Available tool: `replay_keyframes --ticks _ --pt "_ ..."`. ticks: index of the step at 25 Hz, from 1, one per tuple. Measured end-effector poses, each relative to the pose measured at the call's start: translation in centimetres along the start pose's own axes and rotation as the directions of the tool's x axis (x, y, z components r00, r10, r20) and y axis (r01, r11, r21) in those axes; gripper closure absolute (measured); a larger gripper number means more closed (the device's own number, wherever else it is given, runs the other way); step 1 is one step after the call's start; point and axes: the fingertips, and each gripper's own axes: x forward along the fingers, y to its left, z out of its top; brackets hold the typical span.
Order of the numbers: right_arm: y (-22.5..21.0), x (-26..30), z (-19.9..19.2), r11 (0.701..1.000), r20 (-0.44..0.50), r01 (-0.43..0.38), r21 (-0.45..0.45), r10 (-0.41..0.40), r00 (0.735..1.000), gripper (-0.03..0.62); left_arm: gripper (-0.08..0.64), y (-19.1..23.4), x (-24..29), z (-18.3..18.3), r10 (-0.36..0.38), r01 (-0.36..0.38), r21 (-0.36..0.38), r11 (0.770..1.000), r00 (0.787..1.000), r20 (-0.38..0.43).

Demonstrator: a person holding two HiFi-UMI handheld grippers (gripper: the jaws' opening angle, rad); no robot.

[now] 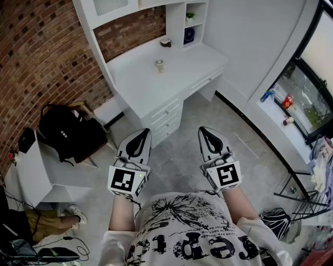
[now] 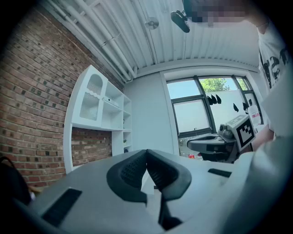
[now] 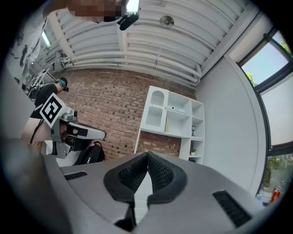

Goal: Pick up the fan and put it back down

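Left gripper (image 1: 140, 134) and right gripper (image 1: 206, 131) both clamped shut on nothing, held level side by side, well apart from the white tabletop (image 1: 130, 78). Cannot make out the fan for sure: most likely the small pale thing (image 1: 159, 66) standing alone mid-tabletop, so probably light, stiff plastic with a fragile grille, best pinched low on the body or base rather than near the blades. For containers: in the shelf cubbies (image 1: 176, 23) behind, a little plant (image 1: 190, 15) above and a round blue thing (image 1: 189, 35) below; drawers (image 1: 165, 111) shut, contents hidden.
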Motion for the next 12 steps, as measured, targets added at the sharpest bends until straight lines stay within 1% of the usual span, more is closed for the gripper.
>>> replay_keyframes --ticks 7,12 --pt "0.8 0.5 1.1 1.000 0.079 0.002 0.010 -0.003 0.997 0.580 0.551 0.5 -0.3 0.1 -0.003 0.003 -0.007 1.000 1.000 0.008" --pt "1.1 0.7 0.7 1.000 0.070 -0.001 0.010 0.001 0.998 0.580 0.551 0.7 -0.5 0.0 -0.003 0.003 -0.013 1.000 1.000 0.012"
